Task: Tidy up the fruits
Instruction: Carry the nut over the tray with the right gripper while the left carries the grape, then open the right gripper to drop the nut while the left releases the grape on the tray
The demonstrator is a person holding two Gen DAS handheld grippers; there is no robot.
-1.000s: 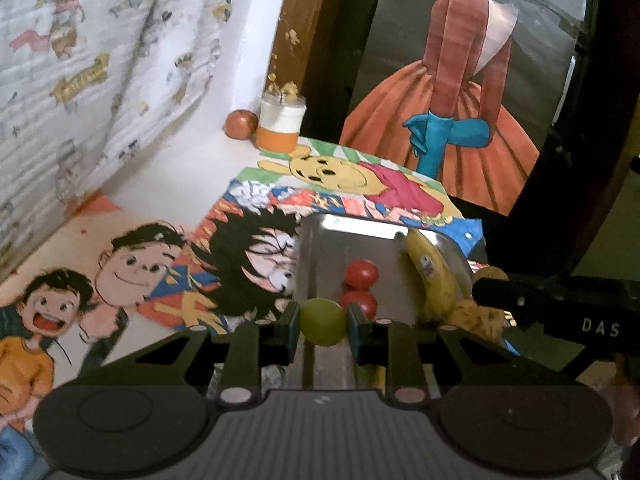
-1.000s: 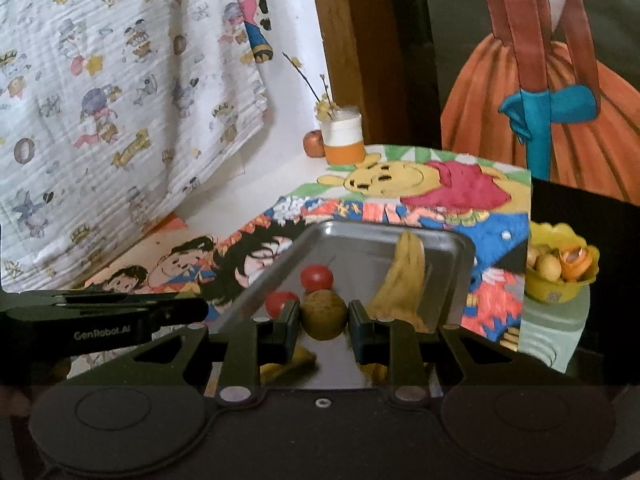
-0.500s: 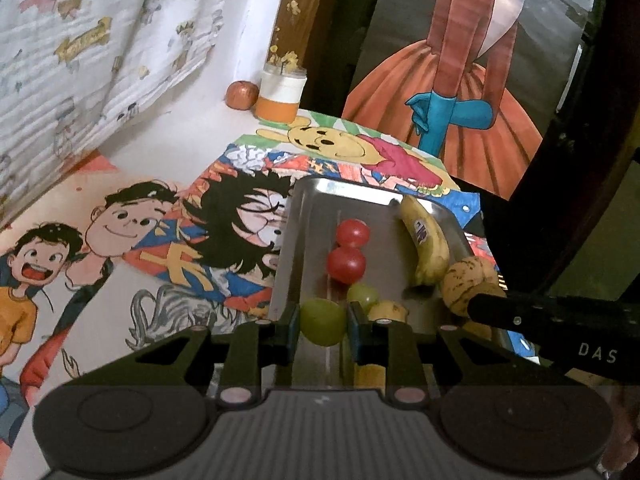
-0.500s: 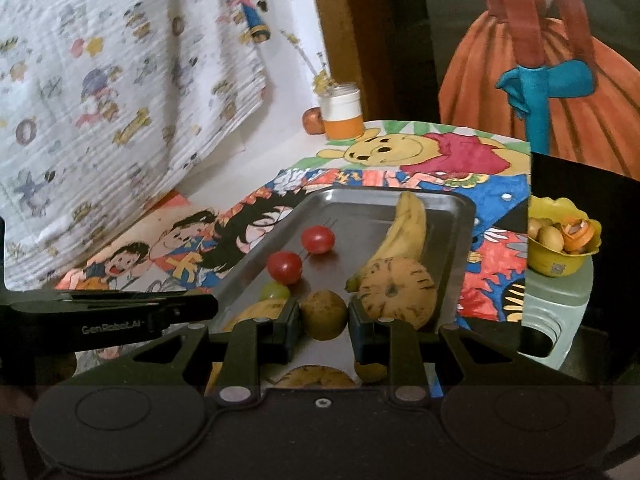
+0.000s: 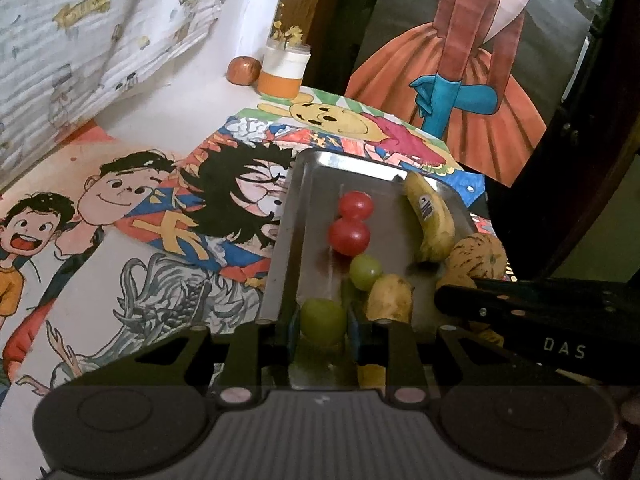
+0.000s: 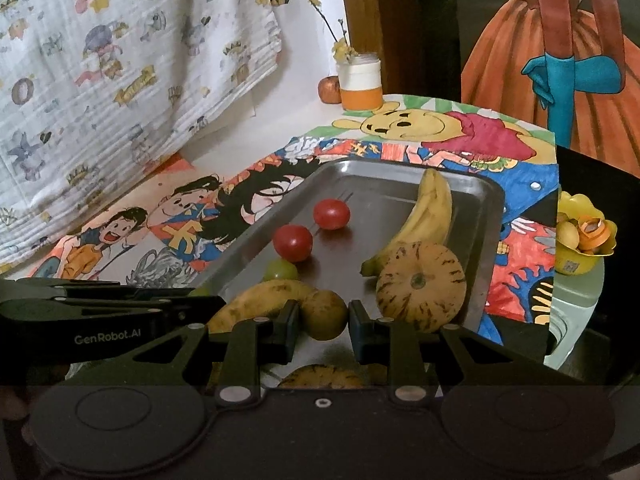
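Note:
A steel tray [image 5: 316,184] [image 6: 400,176] lies on the cartoon-printed cloth. It holds two red tomatoes [image 5: 349,236] [image 6: 293,242], a banana [image 5: 432,216] [image 6: 428,216], a green fruit [image 5: 365,272], a striped yellow melon [image 5: 478,258] [image 6: 420,286] and a long yellowish fruit [image 6: 260,304]. My left gripper [image 5: 323,330] is shut on a green round fruit [image 5: 323,320] at the tray's near end. My right gripper [image 6: 323,320] is shut on a brown round fruit [image 6: 324,314] over the tray's near edge.
A white and orange jar [image 5: 284,70] [image 6: 360,84] and a small orange fruit [image 5: 243,70] stand at the back by the wall. A yellow bowl of fruit [image 6: 580,236] sits on a pale stool right of the table. A patterned sheet hangs at left.
Both grippers have moved back and higher with their fruits still held. More of the tray's near end shows now, with the melon and the long yellowish fruit.

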